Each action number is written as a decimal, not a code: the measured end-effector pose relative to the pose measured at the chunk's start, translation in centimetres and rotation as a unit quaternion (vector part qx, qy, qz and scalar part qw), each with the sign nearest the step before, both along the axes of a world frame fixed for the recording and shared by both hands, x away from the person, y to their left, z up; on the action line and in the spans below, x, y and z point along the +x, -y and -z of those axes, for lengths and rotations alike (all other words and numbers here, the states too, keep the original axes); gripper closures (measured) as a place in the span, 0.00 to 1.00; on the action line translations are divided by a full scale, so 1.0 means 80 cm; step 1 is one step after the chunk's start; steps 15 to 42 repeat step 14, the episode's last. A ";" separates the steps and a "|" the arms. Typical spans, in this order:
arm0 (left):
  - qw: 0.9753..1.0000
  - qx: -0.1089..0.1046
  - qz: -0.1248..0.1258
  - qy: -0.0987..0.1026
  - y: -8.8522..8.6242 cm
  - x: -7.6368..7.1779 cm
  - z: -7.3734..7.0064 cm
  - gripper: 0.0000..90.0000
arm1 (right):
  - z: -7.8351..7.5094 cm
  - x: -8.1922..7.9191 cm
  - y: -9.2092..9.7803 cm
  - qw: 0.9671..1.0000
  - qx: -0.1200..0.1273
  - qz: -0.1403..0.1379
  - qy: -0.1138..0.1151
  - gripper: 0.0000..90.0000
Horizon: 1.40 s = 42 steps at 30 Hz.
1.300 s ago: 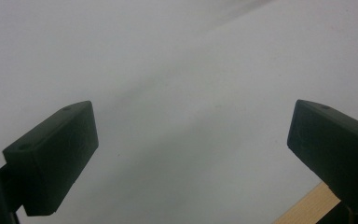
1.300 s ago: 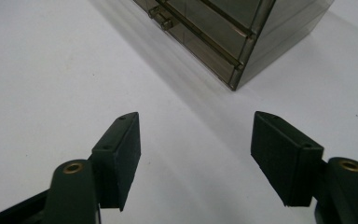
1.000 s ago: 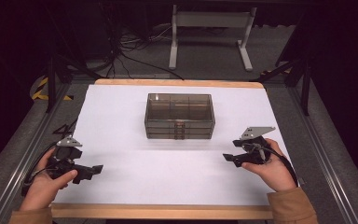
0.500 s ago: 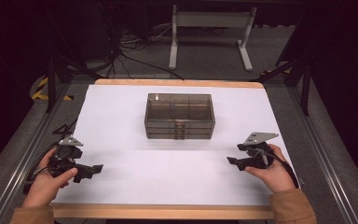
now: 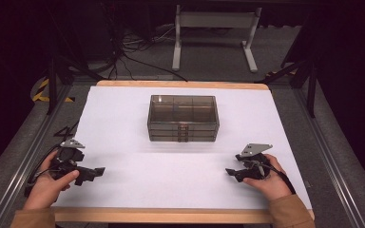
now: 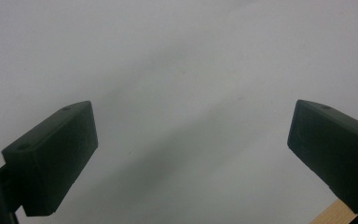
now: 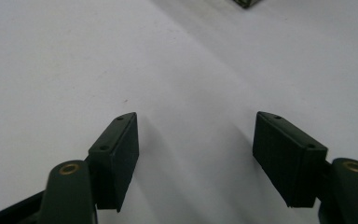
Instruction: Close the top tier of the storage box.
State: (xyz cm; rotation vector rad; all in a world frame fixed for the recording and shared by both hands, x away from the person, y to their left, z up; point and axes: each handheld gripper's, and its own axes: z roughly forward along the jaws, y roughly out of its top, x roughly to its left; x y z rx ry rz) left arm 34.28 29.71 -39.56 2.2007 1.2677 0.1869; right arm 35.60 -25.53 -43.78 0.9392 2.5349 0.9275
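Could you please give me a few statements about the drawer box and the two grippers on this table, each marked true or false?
1. The smoky translucent plastic drawer box stands near the middle of the white table sheet. True.
2. The left gripper grips the box. False: it rests near the table's front left, apart from the box.
3. The right gripper has its jaws apart with nothing between them. True.
4. A red cup stands on the box. False: nothing stands on it.
5. Both grippers are held in hands. True.
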 end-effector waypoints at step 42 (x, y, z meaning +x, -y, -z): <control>1.000 0.000 0.003 -0.002 0.000 0.000 0.000 0.02 | 0.002 -0.001 0.000 1.000 0.006 -0.014 0.020 0.34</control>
